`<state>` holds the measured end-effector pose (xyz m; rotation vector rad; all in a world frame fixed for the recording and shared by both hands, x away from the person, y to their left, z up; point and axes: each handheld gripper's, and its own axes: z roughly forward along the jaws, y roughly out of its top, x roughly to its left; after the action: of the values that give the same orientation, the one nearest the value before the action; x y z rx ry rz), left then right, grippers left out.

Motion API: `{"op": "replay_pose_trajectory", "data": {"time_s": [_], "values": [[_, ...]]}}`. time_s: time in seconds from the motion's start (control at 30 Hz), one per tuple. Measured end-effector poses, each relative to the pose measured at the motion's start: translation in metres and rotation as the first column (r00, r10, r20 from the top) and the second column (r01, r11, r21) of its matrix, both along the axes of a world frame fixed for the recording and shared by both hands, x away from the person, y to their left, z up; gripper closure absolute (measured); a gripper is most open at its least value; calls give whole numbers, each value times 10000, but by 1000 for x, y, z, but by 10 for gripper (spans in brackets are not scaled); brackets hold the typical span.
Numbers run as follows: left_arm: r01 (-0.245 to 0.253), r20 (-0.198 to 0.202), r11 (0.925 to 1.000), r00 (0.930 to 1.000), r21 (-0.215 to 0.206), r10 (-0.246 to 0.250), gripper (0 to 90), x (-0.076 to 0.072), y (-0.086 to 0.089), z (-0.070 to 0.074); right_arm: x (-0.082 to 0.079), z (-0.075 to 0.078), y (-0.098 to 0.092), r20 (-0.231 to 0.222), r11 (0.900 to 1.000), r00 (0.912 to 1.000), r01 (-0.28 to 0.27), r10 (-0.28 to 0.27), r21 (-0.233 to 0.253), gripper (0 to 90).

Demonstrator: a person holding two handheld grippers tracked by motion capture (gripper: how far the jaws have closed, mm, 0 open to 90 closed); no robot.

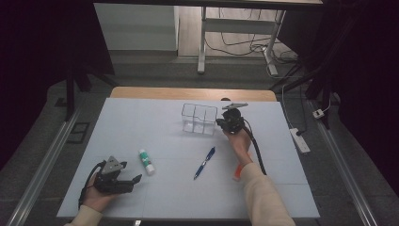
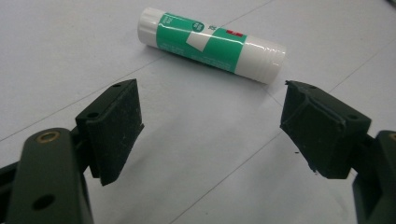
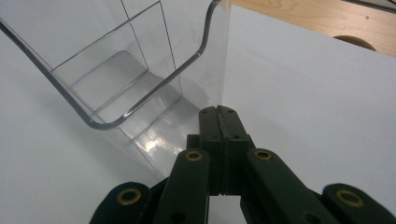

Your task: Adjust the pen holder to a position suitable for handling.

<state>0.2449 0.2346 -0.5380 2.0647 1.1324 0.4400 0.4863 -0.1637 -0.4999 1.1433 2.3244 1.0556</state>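
Observation:
A green-and-white glue stick (image 1: 146, 161) (image 2: 212, 44) lies on the white table sheet (image 1: 141, 127), just beyond my left gripper (image 1: 132, 172) (image 2: 211, 109). That gripper is open, nothing between its pads. A clear plastic organizer (image 1: 200, 118) (image 3: 126, 79) with several empty compartments stands at the back middle. My right gripper (image 1: 223, 122) (image 3: 219, 110) is shut, its tips right at the organizer's lower right corner, with nothing visible between them. A blue pen (image 1: 204, 162) lies between the two hands.
The wooden table top (image 1: 193, 92) (image 3: 327, 18) shows past the sheet's far edge. Beyond the table are a desk frame (image 1: 235, 33) with cables, and a power strip (image 1: 299, 140) on the floor at right. The right gripper's cable (image 1: 258, 153) trails over the forearm.

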Motion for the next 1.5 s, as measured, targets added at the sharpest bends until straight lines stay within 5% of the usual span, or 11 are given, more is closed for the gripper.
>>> {"op": "replay_pose_trajectory", "data": {"time_s": [0.37, 1.03, 1.5], "values": [[-34, 17, 10000, 10000, -48, 34, 205, -1, 2, 0, -5, 4, -5, 17, 9997, 9998, -211, 211, -94, 893], [-12, 35, 10000, 10000, 6, 12, 205, -1, -2, 1, -76, 19, -74, 718, 9967, 9951, -710, 680, 400, 889], [-13, 36, 10000, 10000, -18, 14, 205, 0, -2, 1, -112, 27, -96, 1116, 9817, 9805, -1714, 1617, 833, 563]]}}
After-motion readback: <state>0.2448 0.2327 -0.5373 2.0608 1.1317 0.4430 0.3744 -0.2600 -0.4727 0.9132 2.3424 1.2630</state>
